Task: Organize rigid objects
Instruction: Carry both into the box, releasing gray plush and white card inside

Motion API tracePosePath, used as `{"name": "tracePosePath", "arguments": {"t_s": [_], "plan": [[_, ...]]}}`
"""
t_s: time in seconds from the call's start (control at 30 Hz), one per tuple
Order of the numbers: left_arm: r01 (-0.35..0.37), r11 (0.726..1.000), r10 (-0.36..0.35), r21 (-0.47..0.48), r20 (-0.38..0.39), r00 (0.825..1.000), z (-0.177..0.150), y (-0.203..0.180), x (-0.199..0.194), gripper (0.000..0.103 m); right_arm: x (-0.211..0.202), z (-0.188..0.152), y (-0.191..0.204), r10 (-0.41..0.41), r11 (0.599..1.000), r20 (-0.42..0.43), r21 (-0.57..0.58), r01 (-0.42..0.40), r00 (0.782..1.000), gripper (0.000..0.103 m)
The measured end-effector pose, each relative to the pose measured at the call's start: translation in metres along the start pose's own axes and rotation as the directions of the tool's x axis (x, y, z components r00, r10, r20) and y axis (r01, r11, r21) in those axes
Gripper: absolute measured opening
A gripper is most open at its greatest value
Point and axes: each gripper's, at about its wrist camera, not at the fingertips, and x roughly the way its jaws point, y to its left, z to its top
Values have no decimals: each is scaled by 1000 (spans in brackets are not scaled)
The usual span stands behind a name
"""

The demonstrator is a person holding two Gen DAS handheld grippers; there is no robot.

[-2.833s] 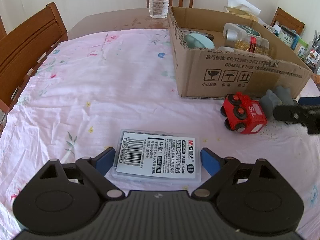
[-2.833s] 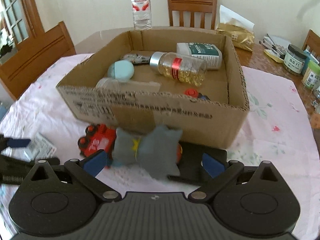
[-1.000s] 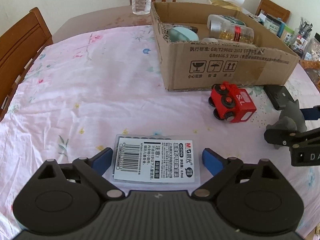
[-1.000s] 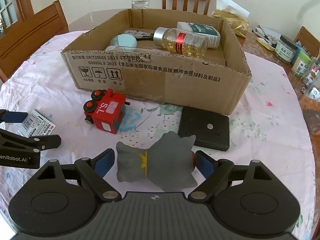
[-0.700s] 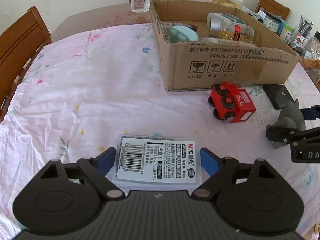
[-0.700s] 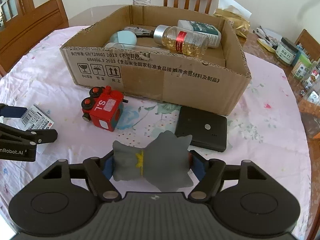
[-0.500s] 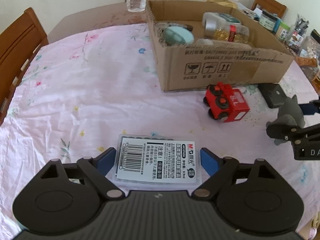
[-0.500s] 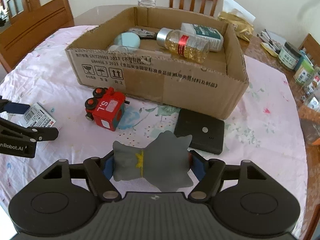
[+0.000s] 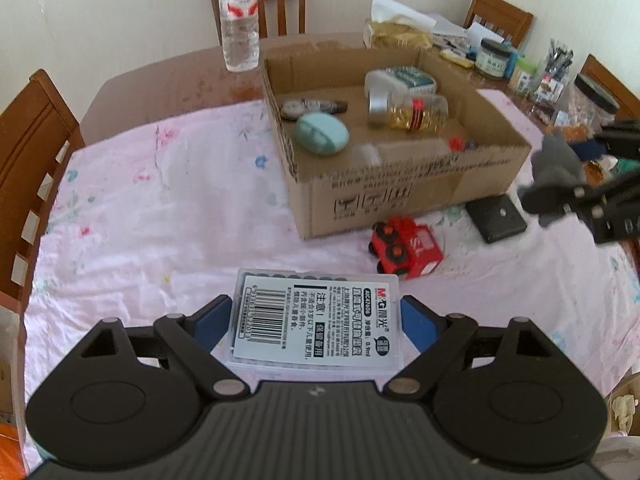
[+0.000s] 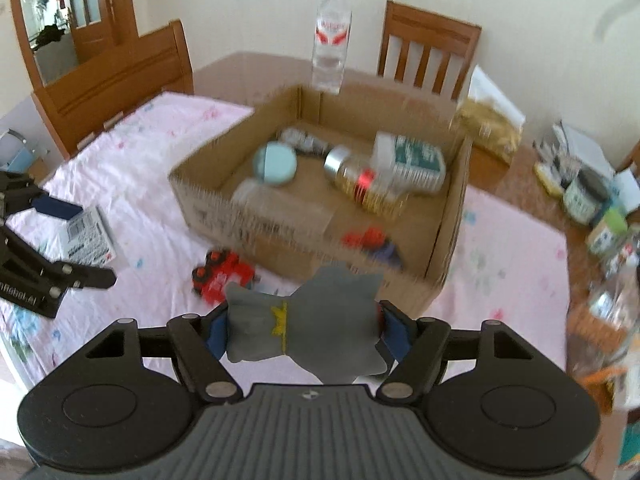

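The right gripper pinches a grey figure between its fingers and holds it in the air just in front of the cardboard box's near wall, above the red toy train. The left gripper has its fingers closed against the short ends of a flat plastic case, held up over the worktop, well short of the box.

The risks, as I judge them:
- The figure is lumpy, so the grip may sit on uneven points; a quick swing over the wall could let it twist and drop outside the box.
- Carried too low, it could catch the box's near rim and shove the box into the black device beside it.
- The case is slick and thin; it could slip down onto the train.
- Both grippers heading for the box together could collide.
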Motion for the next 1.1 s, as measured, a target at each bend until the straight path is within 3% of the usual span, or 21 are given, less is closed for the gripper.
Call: {"name": "tracePosePath", "arguments": {"t_s": [0.2,0.53,0.57,0.63,0.7,0.9,1.1], "plan": [[-1,999,2,-36,26,1000,9,7,-11,89,11,39,-6,5,999,47,-41,-3,999,77],[-63,996,66,-55,58,996,18,16,-20,89,48,93,-3,36,998,102,-60,-30,994,78],[-66,996,70,-59,58,996,18,17,-19,89,50,95,-2,34,998,111,-58,-28,993,80],[-72,995,76,-65,56,996,20,18,-18,89,50,95,0,33,998,127,-51,-27,991,95],[-75,995,79,-68,57,995,21,19,-18,89,46,94,3,44,998,144,-55,-36,989,103],[-72,995,77,-71,74,994,31,22,-18,89,39,82,12,28,997,113,-71,-20,993,103],[-61,996,67,-57,106,992,51,18,-16,89,28,66,2,-19,1000,76,4,18,997,103]]}}
